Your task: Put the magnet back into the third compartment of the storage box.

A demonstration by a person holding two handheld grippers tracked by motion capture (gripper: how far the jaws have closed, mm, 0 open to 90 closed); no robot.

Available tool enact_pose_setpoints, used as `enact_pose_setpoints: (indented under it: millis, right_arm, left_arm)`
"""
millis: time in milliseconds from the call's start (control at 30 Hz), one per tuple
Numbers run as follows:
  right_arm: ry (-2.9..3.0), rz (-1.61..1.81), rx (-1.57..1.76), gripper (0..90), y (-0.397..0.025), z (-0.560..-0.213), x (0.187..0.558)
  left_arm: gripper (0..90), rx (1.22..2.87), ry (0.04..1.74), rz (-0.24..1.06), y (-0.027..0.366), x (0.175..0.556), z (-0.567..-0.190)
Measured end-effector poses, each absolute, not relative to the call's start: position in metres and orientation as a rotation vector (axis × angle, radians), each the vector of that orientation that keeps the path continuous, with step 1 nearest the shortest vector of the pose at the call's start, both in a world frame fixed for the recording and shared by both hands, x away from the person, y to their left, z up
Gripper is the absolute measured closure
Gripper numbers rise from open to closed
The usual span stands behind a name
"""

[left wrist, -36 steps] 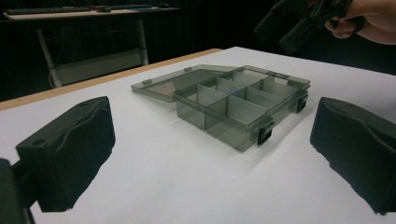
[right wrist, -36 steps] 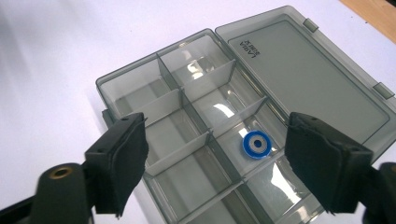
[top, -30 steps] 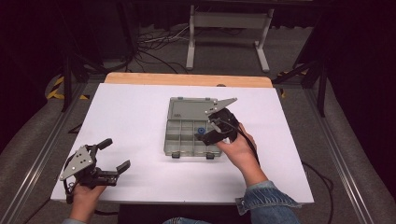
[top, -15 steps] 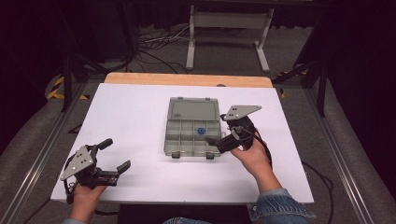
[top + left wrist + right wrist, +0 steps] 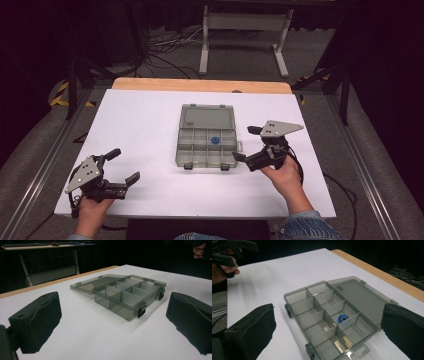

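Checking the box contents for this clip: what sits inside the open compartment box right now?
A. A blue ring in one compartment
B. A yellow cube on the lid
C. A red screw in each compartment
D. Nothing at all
A: a blue ring lies in one compartment of the open box; the other compartments look empty.

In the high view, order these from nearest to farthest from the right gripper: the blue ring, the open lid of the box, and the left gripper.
From the right gripper, in the high view:
1. Blue ring, just to its left, in a compartment of the box.
2. Open lid, lying flat on the box's far side, left and beyond.
3. Left gripper, far across the table near its front left corner.
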State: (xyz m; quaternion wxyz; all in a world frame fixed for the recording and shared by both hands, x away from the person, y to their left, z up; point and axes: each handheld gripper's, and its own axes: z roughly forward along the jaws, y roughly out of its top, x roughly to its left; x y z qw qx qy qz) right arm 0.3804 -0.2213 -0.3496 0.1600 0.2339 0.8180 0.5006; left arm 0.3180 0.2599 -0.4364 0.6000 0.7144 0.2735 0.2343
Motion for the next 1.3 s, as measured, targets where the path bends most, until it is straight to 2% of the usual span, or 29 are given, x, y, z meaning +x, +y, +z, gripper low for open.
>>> enact_pose_setpoints:
  millis: [767, 1300]
  right_arm:
    - [2.14, 1.523, 0.675, 0.0, -0.266, -0.385, 0.35]
    - [2.07, 1.541, 0.634, 0.0, -0.276, -0.407, 0.339]
  left_arm:
    - [0.6, 1.661, 0.632, 0.545, 0.26, 0.318, -0.436]
    - [0.6, 1.661, 0.629, 0.545, 0.26, 0.318, -0.436]
